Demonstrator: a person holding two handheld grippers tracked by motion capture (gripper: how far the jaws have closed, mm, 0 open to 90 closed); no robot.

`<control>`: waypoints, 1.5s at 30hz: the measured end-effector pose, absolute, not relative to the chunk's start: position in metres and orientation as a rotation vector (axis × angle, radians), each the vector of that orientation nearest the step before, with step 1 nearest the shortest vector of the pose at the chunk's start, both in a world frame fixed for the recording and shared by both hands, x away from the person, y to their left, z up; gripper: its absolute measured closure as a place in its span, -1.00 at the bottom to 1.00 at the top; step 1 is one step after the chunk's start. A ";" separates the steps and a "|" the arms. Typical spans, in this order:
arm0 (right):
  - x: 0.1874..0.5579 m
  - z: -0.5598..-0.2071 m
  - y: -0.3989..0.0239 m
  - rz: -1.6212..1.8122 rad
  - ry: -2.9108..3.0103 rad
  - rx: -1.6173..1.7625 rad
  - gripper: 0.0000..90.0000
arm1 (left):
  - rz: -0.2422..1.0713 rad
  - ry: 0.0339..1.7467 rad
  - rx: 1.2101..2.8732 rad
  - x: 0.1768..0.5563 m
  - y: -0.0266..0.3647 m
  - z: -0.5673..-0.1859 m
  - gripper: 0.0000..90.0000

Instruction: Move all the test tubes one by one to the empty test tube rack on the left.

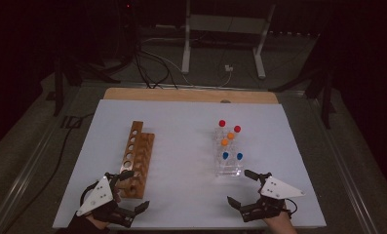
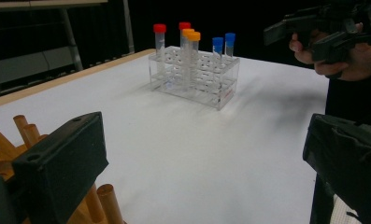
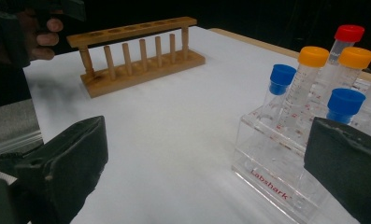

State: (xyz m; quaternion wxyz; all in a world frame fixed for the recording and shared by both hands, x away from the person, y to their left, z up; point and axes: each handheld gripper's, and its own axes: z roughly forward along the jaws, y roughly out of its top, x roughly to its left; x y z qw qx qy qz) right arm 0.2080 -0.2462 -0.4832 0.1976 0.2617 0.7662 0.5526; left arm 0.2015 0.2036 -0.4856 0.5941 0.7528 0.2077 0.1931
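Note:
A wooden test-tube rack [image 1: 137,158] lies on the left of the white table sheet [image 1: 181,122], and its holes look bare. On the right stands a clear plastic rack [image 1: 228,163] that holds several capped tubes: two red [image 1: 222,123], two orange [image 1: 230,135] and two blue [image 1: 225,155]. My left gripper [image 1: 137,189] is open beside the wooden rack's near end [image 2: 15,140], with nothing between its jaws [image 2: 204,137]. Just in front of the clear rack [image 3: 276,172], my right gripper [image 1: 239,186] is also open and holds nothing [image 3: 205,140].
The table's wooden edge [image 1: 191,95] runs along the back of the sheet. Beyond it are cables on the floor [image 1: 152,68] and a white metal stand [image 1: 225,29]. Bare sheet lies between the two racks.

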 end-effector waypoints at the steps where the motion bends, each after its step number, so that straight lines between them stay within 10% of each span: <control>1: 0.208 -0.483 -0.246 1.535 2.147 0.731 -1.00 | 0.446 0.482 1.748 0.202 0.204 -0.486 -0.99; 45: 0.228 -0.427 -0.239 1.519 2.000 0.766 -1.00 | 0.449 0.478 1.755 0.200 0.203 -0.485 -0.99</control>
